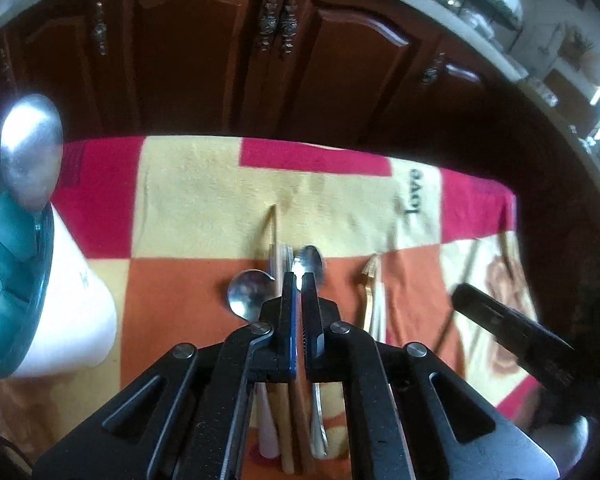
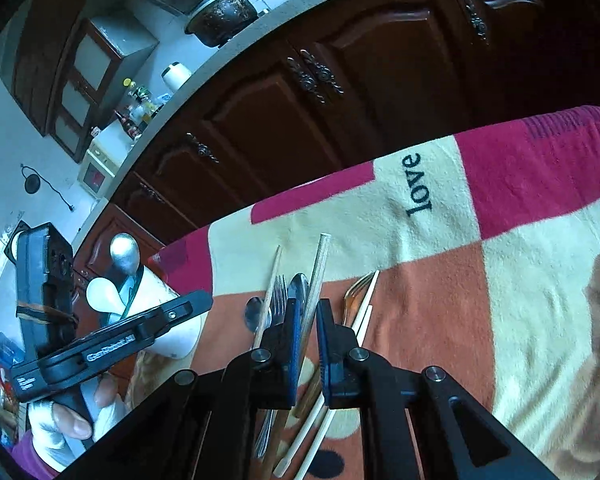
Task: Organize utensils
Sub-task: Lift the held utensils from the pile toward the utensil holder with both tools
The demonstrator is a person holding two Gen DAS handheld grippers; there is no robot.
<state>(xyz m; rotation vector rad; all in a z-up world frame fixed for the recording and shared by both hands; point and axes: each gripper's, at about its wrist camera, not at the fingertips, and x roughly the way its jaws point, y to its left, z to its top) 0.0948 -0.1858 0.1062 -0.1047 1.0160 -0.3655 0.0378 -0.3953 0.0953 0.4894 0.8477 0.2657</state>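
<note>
Your left gripper (image 1: 299,280) pinches a spoon (image 1: 309,262) and your right gripper (image 2: 308,308) a chopstick (image 2: 320,264), both long axes running along the fingers; the cup (image 1: 76,304) stands left, nearer your left hand

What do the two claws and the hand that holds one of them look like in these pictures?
Both claws, left claw and right claw, have black linkage arms with round silver pins and blue-edged pads. Seen from the right wrist camera, the left claw's body carries white lettering, too blurred to read. The hand on its grip wears a white glove.
</note>
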